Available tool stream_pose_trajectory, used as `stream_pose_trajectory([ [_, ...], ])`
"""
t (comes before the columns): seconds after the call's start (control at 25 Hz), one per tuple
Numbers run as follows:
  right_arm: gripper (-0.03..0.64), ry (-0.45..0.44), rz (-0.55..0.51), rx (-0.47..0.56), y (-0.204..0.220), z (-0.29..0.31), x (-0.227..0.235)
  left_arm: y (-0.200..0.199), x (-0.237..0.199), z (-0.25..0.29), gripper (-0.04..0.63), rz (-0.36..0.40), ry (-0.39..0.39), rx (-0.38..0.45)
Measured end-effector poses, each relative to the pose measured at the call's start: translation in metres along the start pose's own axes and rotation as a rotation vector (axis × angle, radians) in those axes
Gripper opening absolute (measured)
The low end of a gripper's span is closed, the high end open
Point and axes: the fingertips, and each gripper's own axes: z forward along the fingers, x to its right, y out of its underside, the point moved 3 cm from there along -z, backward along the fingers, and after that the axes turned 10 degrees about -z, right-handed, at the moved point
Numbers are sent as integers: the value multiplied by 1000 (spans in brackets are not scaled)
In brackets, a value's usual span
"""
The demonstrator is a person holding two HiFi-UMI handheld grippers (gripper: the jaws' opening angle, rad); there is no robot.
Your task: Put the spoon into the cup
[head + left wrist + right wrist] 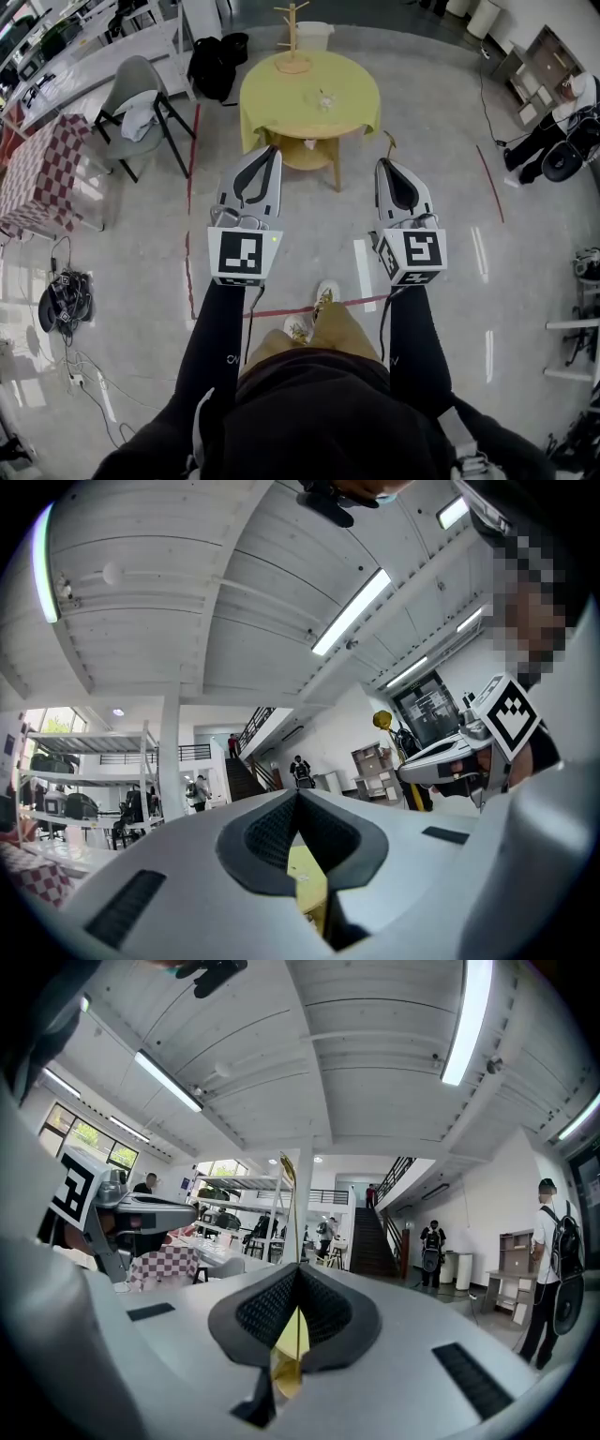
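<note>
Head view: yellow table (272,103), grey floor (441,187)

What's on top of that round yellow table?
A yellow cloth covers the table, hiding its top. On it: a wooden branched stand at the far edge and a small clear item, too small to identify.

yellow round table (281,103), grey floor (441,178)

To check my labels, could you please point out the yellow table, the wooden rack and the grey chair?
yellow table (277,111), head view, bare cloth left of centre.
wooden rack (293,64), head view, its round base.
grey chair (139,77), head view, its backrest.
</note>
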Motion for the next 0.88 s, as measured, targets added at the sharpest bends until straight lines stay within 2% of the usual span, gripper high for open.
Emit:
stream_pose_trajectory([
  [0.24,25,-7,-6,31,3,31,11,8,-11,30,14,3,4,9],
  [0.48,25,-14,9,56,12,85,35,20,-29,82,14,20,-5,6],
  [0.68,25,-46,14,68,17,137,57,28,-44,134,14,27,-16,-4],
  [0.88,25,-101,23,68,27,185,78,36,-55,183,14,1,-19,-14],
])
